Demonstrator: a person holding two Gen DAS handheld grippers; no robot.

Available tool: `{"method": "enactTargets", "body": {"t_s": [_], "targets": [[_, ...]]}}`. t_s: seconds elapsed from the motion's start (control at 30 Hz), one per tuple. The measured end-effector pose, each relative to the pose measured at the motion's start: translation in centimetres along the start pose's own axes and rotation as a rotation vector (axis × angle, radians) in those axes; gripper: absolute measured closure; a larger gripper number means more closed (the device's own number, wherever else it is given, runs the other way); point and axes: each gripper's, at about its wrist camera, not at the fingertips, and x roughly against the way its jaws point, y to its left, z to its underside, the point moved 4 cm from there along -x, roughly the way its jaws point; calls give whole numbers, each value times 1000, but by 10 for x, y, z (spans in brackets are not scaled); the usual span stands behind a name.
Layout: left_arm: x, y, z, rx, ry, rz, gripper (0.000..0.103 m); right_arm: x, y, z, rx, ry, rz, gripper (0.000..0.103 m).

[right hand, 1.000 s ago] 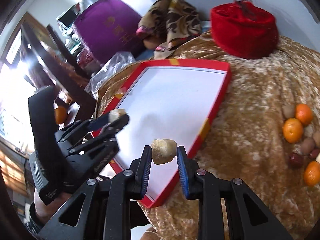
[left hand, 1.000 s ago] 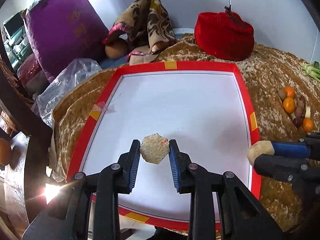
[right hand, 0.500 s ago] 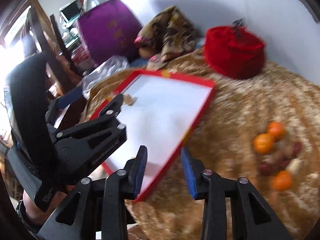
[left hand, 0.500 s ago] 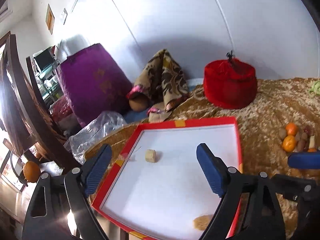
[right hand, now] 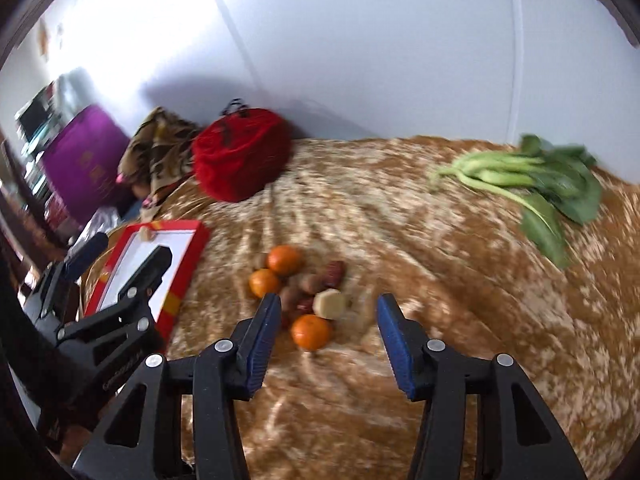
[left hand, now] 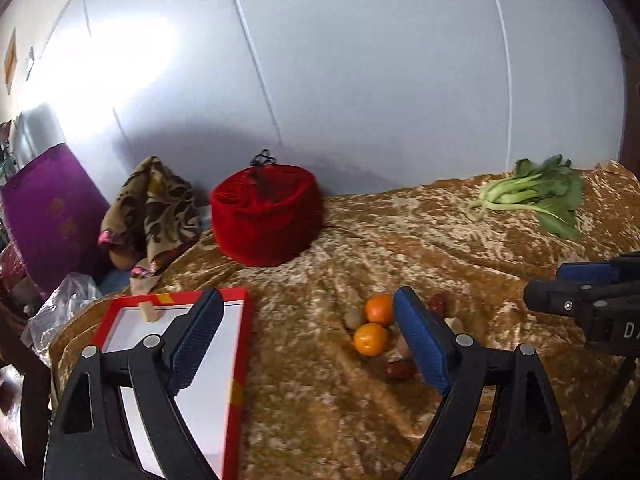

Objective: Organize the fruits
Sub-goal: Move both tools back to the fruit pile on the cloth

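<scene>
**Both grippers empty over the fruit pile**

1. Check your left gripper (left hand: 308,336). Its fingers (left hand: 420,340) are spread wide and nothing sits between the pads. The gold velvet cloth (left hand: 340,400) shows through the gap.

2. Check your right gripper (right hand: 326,338). Its jaws are opening, with no item pinched between them. In the right wrist view, a mandarin (right hand: 311,332) and a pale ginger piece (right hand: 329,303) lie on the cloth in the gap just ahead of the fingertips, untouched.

3. Locate the fruit pile (right hand: 298,284). It lies directly beyond your right fingers: two more mandarins (right hand: 284,260) at its far left, with dark red dates (right hand: 334,273) and small brown fruits packed between. In the left wrist view the same pile sits against the inner side of the right finger, partly hidden by it.

4. Locate the red-framed white tray (left hand: 240,344). It lies under and beyond your left gripper's left finger. One pale piece (left hand: 149,312) rests near the tray's far edge. The pile lies well apart from the tray, off to its right.

5. Note the far items. A red velvet hat (left hand: 267,222) stands beyond the tray beside a patterned cloth (left hand: 154,208). A bok choy bunch (right hand: 532,184) lies far right of the right fingers.
</scene>
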Motion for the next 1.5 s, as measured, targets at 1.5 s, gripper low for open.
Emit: {"method": "enactTargets", "body": {"t_s": [1.5], "targets": [[-26,-129,-3,-165,16,193,16,26,-112,-12,-267,-45,81,51]]}}
